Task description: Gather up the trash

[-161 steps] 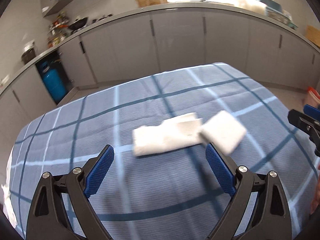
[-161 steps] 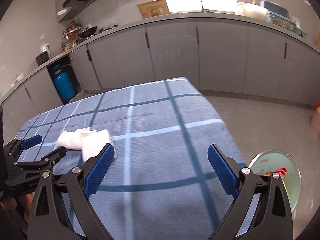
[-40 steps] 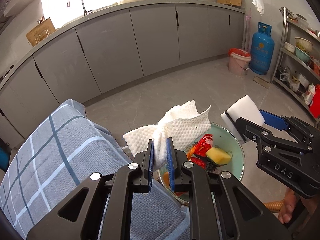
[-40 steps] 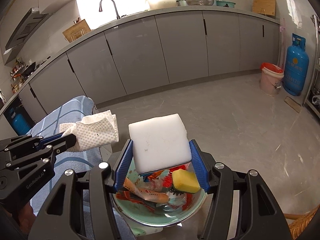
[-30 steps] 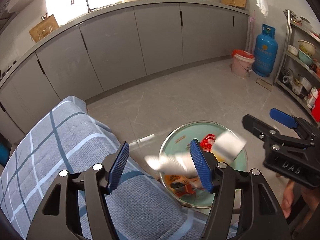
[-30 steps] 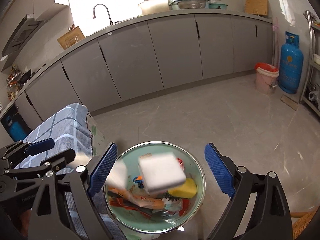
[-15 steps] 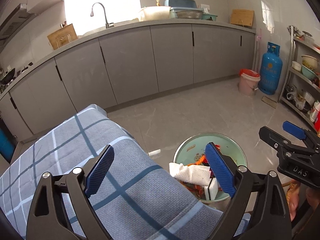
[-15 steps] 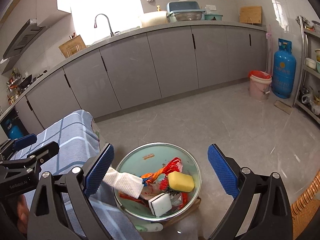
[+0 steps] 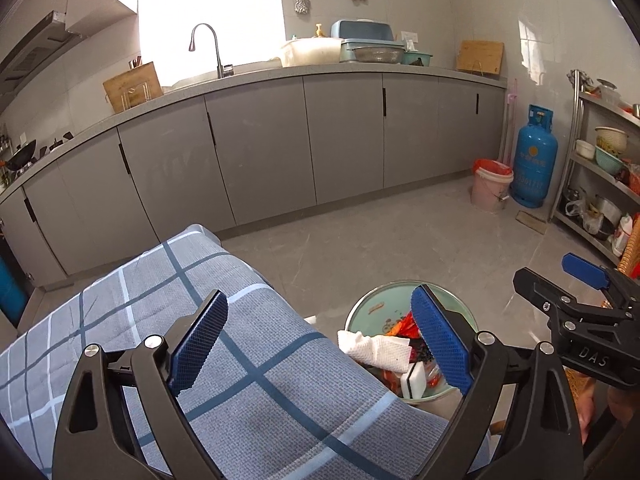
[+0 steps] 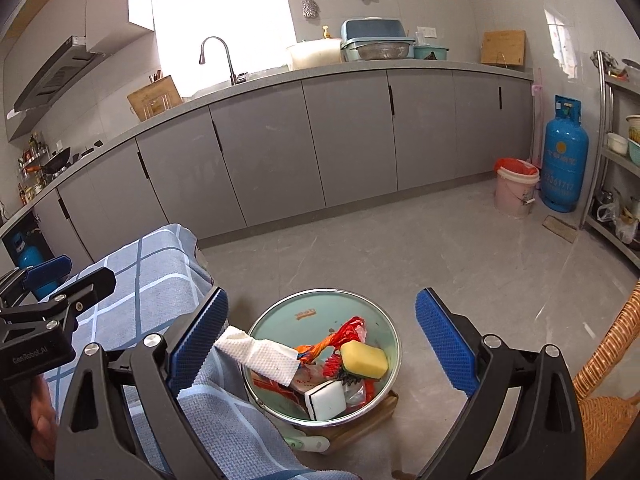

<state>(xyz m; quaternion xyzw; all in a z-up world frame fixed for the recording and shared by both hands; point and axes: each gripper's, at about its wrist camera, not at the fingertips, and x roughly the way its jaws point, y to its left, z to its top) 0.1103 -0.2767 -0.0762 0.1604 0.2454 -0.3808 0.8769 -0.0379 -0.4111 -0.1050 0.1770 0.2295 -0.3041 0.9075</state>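
A pale green bin (image 10: 308, 312) stands on the floor beside the table. Inside it lie a white paper towel (image 10: 258, 354) draped over the near rim, a white sponge block (image 10: 326, 400), a yellow sponge (image 10: 364, 358) and red wrappers (image 10: 346, 330). My right gripper (image 10: 322, 344) hangs open above the bin with nothing between its fingers. My left gripper (image 9: 320, 340) is open too, over the table's corner, empty. The bin (image 9: 370, 308) and paper towel (image 9: 374, 350) show past its right finger. The right gripper (image 9: 576, 284) shows at the right edge.
The blue checked tablecloth (image 9: 160, 292) covers the table on the left. Grey cabinets (image 10: 260, 152) line the far wall. A pink bucket (image 10: 514, 192) and a blue gas cylinder (image 10: 564, 160) stand at the right. A wicker chair (image 10: 608, 360) is at the lower right, a metal shelf (image 9: 600, 184) beyond.
Both grippers opened and dropped the paper towel and the white sponge block into the bin. Both then rose and drew back from it.
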